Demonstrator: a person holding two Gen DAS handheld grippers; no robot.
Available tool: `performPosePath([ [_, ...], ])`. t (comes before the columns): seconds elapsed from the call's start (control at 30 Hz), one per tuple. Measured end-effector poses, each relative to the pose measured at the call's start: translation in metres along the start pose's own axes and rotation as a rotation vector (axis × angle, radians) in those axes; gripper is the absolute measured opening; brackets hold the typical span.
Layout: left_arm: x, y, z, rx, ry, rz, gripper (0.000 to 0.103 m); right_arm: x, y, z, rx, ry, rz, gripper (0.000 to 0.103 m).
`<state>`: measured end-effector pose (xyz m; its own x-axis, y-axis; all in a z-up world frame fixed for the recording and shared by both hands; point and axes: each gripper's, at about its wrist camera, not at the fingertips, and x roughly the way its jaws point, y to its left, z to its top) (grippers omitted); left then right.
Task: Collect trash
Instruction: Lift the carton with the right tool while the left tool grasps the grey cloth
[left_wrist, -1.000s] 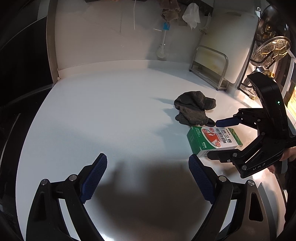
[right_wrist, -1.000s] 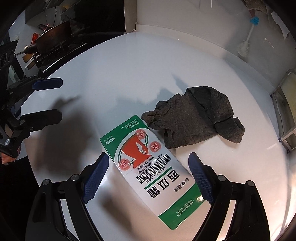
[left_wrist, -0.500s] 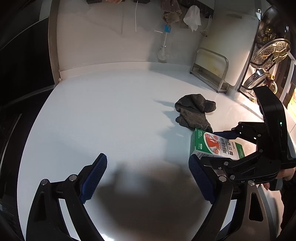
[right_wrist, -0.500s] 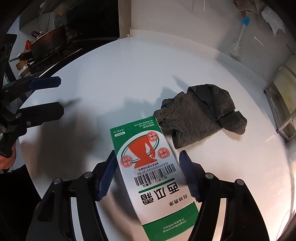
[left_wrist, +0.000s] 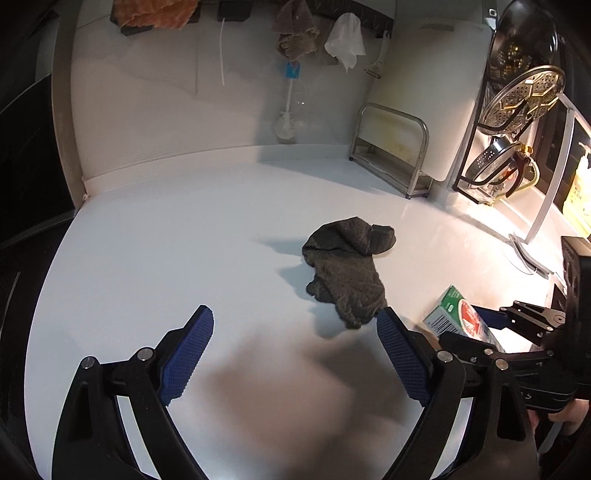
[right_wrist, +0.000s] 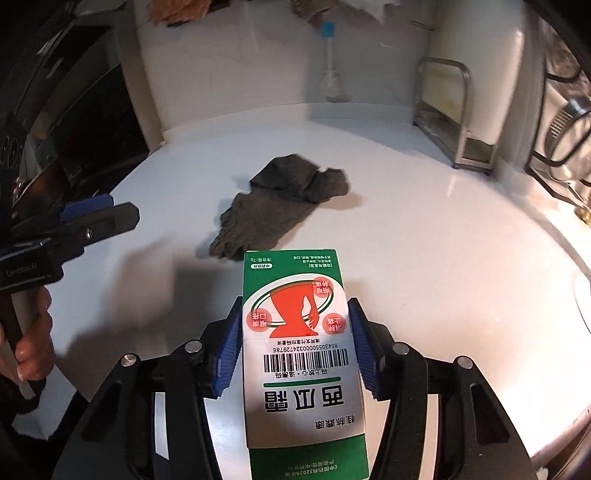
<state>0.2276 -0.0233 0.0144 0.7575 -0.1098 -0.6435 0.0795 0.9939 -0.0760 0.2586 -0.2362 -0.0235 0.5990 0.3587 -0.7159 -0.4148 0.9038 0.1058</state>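
Observation:
A green and white medicine box (right_wrist: 295, 332) with a red figure and a barcode sits between the blue pads of my right gripper (right_wrist: 293, 306). The jaws are closing and both pads touch the box's long sides. From the left wrist view the box (left_wrist: 456, 314) shows at the right edge, tilted, in the right gripper (left_wrist: 471, 328). My left gripper (left_wrist: 293, 314) is open over the white counter (left_wrist: 166, 240) with nothing between its fingers. A crumpled dark grey cloth (left_wrist: 347, 273) lies just beyond its right finger. The cloth (right_wrist: 280, 206) lies past the box's far end.
A metal rack (left_wrist: 391, 155) with a white cutting board stands at the back right. A wire stand with strainers (left_wrist: 517, 122) lines the right side. A bottle brush (left_wrist: 286, 110) and rags hang on the back wall. A hand (right_wrist: 33, 332) holds the left gripper (right_wrist: 118, 210).
The right gripper's jaws narrowed from wide open onto the box, which went from lying askew to pointing straight ahead. The left wrist view shifted, bringing the cloth close to its right finger.

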Motion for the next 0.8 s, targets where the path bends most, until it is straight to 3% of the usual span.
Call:
performPosePath([
  [0.07,0.012,-0.012,0.008,0.017,0.0,-0.001,0.092,-0.01,-0.013,0.002,0.051,-0.051,-0.043,0.052],
  [0.23,0.056,-0.035,0.023,0.025,0.059,0.006,0.092,-0.028,-0.041,0.0,0.146,-0.12,-0.048,0.052],
  [0.4,0.089,-0.048,0.032,-0.005,0.116,0.018,0.092,-0.033,-0.046,-0.002,0.156,-0.136,-0.045,0.052],
  [0.7,0.121,-0.06,0.034,0.033,0.195,0.077,0.092,-0.035,-0.044,-0.002,0.153,-0.146,-0.019,0.052],
  [0.8,0.126,-0.06,0.033,0.038,0.223,0.077,0.081,-0.033,-0.043,-0.003,0.152,-0.141,-0.019,0.052],
])
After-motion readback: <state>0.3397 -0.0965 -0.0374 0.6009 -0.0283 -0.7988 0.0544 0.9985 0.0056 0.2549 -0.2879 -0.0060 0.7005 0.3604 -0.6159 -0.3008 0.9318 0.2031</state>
